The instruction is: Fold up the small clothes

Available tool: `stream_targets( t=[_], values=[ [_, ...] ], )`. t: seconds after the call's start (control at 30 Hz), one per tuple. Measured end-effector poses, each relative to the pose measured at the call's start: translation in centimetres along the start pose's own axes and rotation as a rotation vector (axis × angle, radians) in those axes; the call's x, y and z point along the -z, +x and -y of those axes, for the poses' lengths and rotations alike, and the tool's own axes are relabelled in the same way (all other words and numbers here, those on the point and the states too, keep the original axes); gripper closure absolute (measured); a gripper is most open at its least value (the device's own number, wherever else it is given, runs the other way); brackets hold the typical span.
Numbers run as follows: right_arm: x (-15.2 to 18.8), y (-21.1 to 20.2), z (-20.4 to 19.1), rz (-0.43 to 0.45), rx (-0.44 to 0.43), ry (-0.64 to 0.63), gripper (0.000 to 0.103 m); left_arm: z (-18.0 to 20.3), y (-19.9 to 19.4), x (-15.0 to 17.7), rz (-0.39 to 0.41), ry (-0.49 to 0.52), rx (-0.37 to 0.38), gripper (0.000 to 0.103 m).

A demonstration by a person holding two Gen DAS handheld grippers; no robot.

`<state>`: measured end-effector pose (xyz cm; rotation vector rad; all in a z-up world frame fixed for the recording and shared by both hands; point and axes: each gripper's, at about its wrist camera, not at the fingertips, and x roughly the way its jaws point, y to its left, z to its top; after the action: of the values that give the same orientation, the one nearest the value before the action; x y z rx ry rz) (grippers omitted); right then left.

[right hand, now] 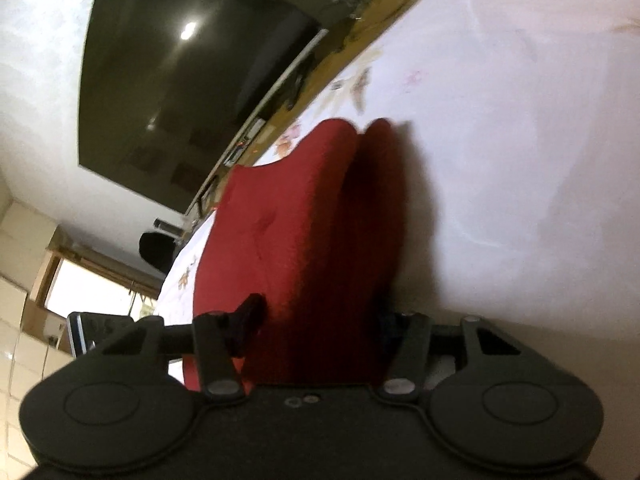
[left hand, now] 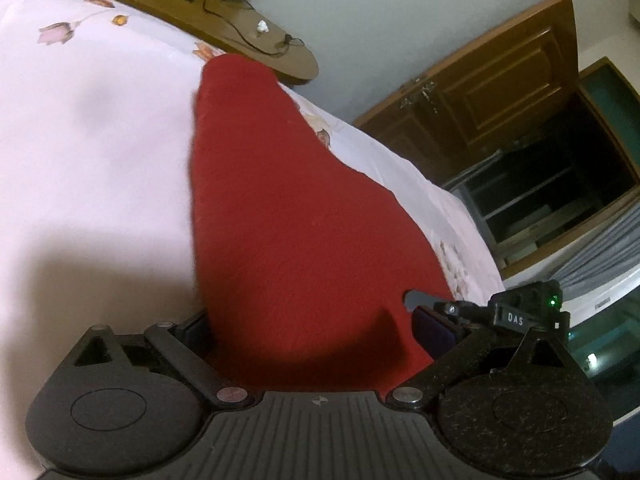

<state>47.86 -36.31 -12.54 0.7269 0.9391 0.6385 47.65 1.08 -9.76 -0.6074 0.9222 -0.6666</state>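
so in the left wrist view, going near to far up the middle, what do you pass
left gripper fingers → red garment between them, stretching away over the floral bedsheet → wooden shelf with cables → white wall

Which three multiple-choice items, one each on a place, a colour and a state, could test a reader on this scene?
1. Where does the cloth lie?
A. on the flowered sheet
B. on the wooden shelf
C. on the floor

2. What colour is the cloth?
A. blue
B. red
C. green

3. How is the TV?
A. showing a picture
B. covered by a cloth
C. dark, off

Answers:
1 A, pale sheet surrounds the cloth.
2 B, it is red in both views.
3 C, the screen only reflects a lamp.
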Motion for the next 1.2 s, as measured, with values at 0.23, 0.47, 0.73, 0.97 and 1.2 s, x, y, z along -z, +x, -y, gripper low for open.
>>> stream_targets(
  t=[0.23,0.47,0.73,0.97,1.2],
  values=[
    [1.0,0.4,0.0,0.037,-0.045,-0.024,0.060,-0.7,0.2,0.2,0.032,-0.025,-0.013,0.049],
    [1.3,-0.7,-1.6,0.076,-0.041,-0.039,0.062,1.4,-1.4,0.3,0.063,0.030,-0.017,0.060],
    [2.0,-1.2,-6.0,0.099,-0.032,-0.085,0.062,2.4,-6.5,0.8,0.104,0.075,0.003,0.060],
    [3.8,0.1,-10.5,0.110,-0.008,-0.110,0.062,1.4,-12.4,0.5,0.128,0.102,0.016,0.060],
    [5.7,6.8,-15.9,0.086,-0.037,-0.141,0.062,-4.4,-21.6,0.4,0.162,0.056,-0.016,0.060]
  ],
)
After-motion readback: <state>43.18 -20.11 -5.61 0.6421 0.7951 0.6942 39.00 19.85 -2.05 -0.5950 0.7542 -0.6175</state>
